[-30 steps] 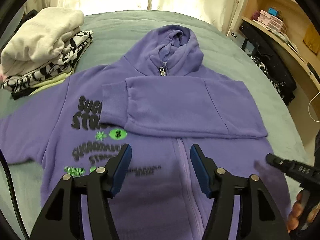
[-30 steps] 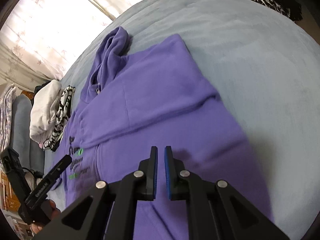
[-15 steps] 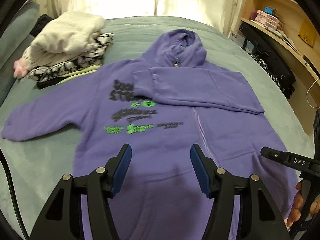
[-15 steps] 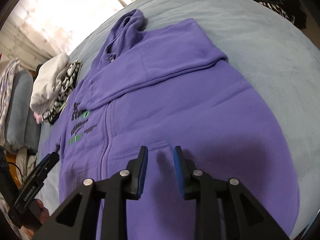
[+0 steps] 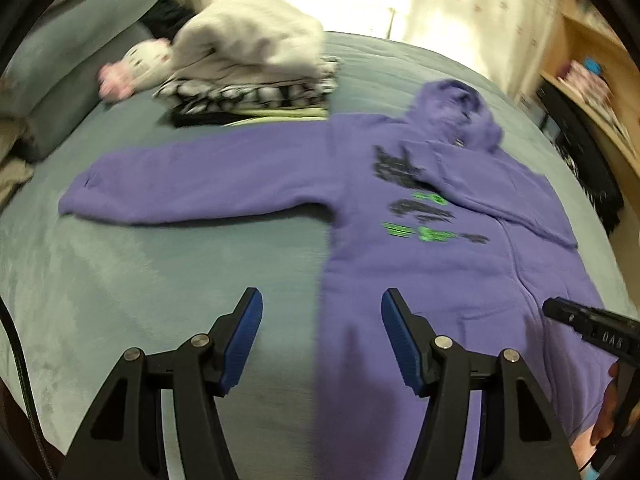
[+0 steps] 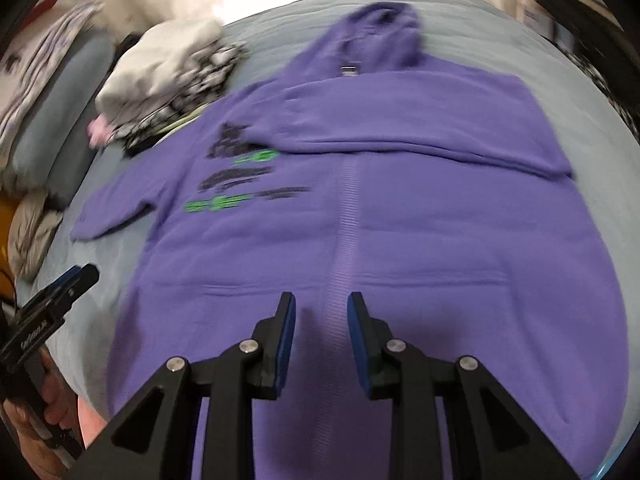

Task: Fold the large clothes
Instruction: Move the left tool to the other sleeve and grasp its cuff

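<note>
A big grey-blue bed holds a purple hoodie lying flat, front up. One sleeve sticks out; the other is folded across the chest. A pile of folded clothes sits by the pillow. The black and green words on the hoodie are too blurry to read. The left claw hangs released over the hoodie's edge. The right claw has just been opening, nothing in it, above the zip.
</note>
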{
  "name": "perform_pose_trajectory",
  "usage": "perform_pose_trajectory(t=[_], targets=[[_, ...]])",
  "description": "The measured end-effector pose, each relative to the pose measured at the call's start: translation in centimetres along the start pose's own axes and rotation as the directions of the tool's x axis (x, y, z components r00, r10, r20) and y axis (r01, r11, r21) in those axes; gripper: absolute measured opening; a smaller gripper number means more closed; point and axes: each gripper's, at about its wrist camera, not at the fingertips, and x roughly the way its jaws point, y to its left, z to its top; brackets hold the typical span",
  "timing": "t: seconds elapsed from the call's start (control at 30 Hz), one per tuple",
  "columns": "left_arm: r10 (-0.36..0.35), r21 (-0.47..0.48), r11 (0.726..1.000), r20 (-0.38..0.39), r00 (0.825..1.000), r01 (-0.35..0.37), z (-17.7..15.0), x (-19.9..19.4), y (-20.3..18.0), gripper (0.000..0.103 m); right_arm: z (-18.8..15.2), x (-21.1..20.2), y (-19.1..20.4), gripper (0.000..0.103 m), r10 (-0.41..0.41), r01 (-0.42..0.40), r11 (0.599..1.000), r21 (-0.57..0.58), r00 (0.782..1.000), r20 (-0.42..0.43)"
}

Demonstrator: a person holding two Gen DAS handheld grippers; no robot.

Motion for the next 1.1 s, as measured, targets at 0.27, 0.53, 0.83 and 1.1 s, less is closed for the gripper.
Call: perform_pose_trajectory(t=[0.27, 0.53, 0.83, 1.1], targets=[[-0.077, -0.203, 0.976, 0.028, 0.997, 0.081, 2.1, 1.9, 10.5, 0.061, 2.7, 2.8, 9.9, 0.027, 0.018, -0.010, 0.985, -0.174, 0.999, 0.045], [-0.246, -0.438, 0.862, 0.077, 0.966, 0.255, 4.1, 6.6, 21.5, 0.061, 5.0, 7.0, 18.7, 0.027, 0.061, -0.036, 0.969, -0.243, 0.994, 0.095], [-0.312, -0.584, 0.731, 0.172, 0.934, 0.352, 5.0, 10.0, 29.8, 0.061, 6.4, 10.2, 23.4, 0.027, 0.093, -0.054, 0.975, -0.213, 0.980, 0.176], [-0.318, -0.607, 0.695, 0.221, 0.922, 0.385, 7.1, 11.8, 33.1, 0.056, 7.2, 12.6, 24.2, 0.027, 0.080, -0.051, 0.978, -0.201, 0.987, 0.139]])
